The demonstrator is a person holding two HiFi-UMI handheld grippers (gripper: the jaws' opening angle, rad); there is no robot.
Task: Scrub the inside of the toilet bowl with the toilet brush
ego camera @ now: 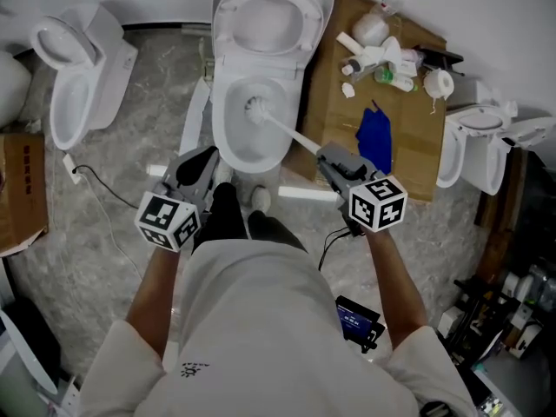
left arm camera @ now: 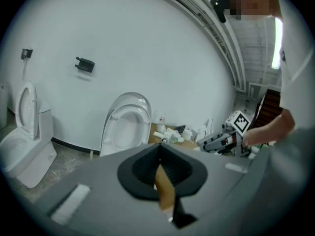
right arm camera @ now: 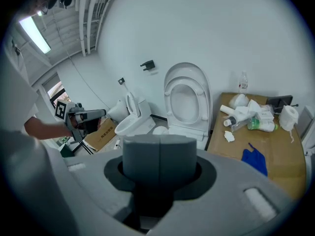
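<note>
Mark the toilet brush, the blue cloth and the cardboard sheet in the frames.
toilet brush (ego camera: 255,108), head view, on its bristle head.
blue cloth (ego camera: 375,142), head view, on the middle of the fabric.
cardboard sheet (ego camera: 326,102), head view, on a bare patch near its left edge.

In the head view, the lower end of the toilet brush (ego camera: 285,129) handle is covered by the right gripper (ego camera: 326,156). A brown box (ego camera: 19,189) at 9 o'clock is cut off by the edge. The bottles and rolls (ego camera: 391,55) at 1 o'clock are too small to be told apart. In the right gripper view, the brush is hidden behind the closed jaws.
</note>
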